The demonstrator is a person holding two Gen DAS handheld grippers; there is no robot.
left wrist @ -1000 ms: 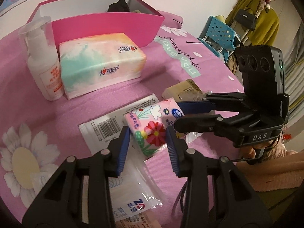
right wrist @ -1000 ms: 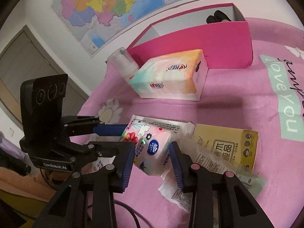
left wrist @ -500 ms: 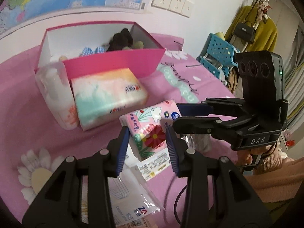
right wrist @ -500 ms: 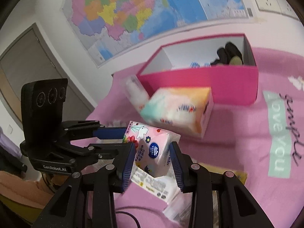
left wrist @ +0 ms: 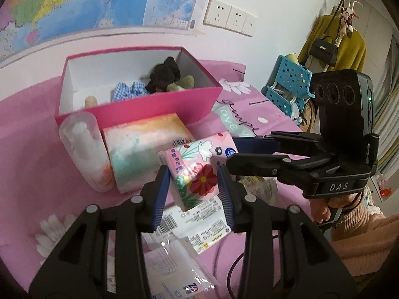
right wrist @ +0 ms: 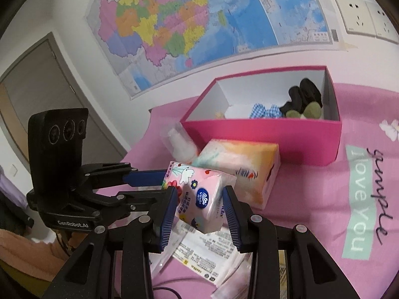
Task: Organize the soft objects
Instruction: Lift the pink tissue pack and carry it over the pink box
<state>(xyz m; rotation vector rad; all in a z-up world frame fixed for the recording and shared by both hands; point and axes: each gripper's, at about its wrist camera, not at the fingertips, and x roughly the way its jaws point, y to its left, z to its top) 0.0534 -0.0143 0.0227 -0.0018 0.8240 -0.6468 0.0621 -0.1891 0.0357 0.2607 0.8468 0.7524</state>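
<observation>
Soft, even indoor light, faint shadows. Fisheye bends the edges into dark corners. Slight blur mid-frame.

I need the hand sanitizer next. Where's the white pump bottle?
The white pump bottle stands at the left of the left wrist view, beside the pastel tissue box, just in front of the pink box.

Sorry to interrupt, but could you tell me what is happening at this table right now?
A person is tidying soft things using handheld tongs. The left tongs and the right tongs are both shut on one flowery tissue pack, each at one end, holding it off the pink tablecloth. The open pink box behind already holds a black plush toy and a blue checked cloth. A larger tissue pack, a white bottle and flat packets lie outside it.
</observation>
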